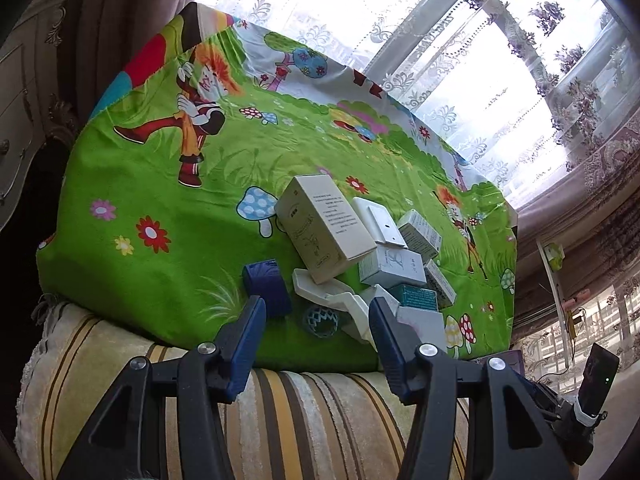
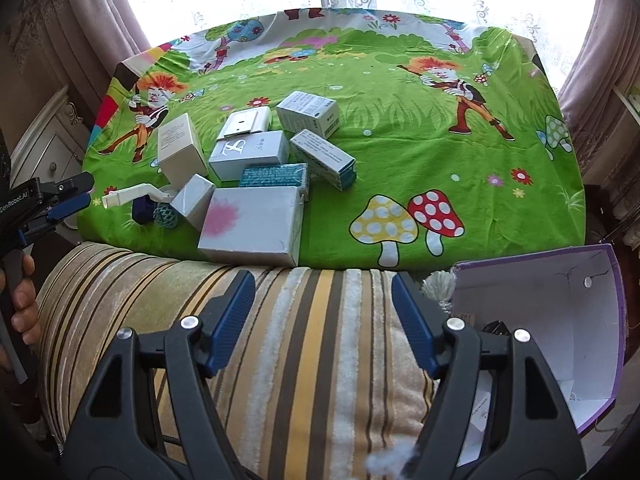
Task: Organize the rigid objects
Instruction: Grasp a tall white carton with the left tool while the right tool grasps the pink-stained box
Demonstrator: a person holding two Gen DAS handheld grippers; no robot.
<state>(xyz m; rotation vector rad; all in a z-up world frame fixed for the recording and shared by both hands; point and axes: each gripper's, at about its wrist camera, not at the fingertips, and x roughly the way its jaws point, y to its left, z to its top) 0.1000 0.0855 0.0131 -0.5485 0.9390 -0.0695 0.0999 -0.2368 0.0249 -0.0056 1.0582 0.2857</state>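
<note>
1. Cardboard and plastic pile of small boxes point(image 2: 256, 168) sits ahead of both tools on the green cartoon cloth point(image 2: 400, 128), left of the right gripper point(image 2: 323, 308) line and just past the left gripper point(image 1: 316, 320) tips.
2. Biggest piece: grey box with pink blotch point(image 2: 252, 224), lying flat at the cloth's near edge, long axis roughly across the view.
3. Tall cream box point(image 1: 324, 228) leans on the pile, long axis tilted, printed face up toward the left camera.
4. Teal box point(image 2: 276, 176) and white box with monogram point(image 2: 250, 154) lie flat behind the grey one, long axes across.
5. Dark blue block point(image 1: 266, 288), lattice ball point(image 1: 320, 320) and white plastic scoop point(image 1: 332, 292) sit nearest the left tips.
6. Both tools: jaws parted, nothing between them.
7. Right gripper hovers over the striped cushion point(image 2: 304, 340); purple-edged open box point(image 2: 560, 320) is to its right.
</note>
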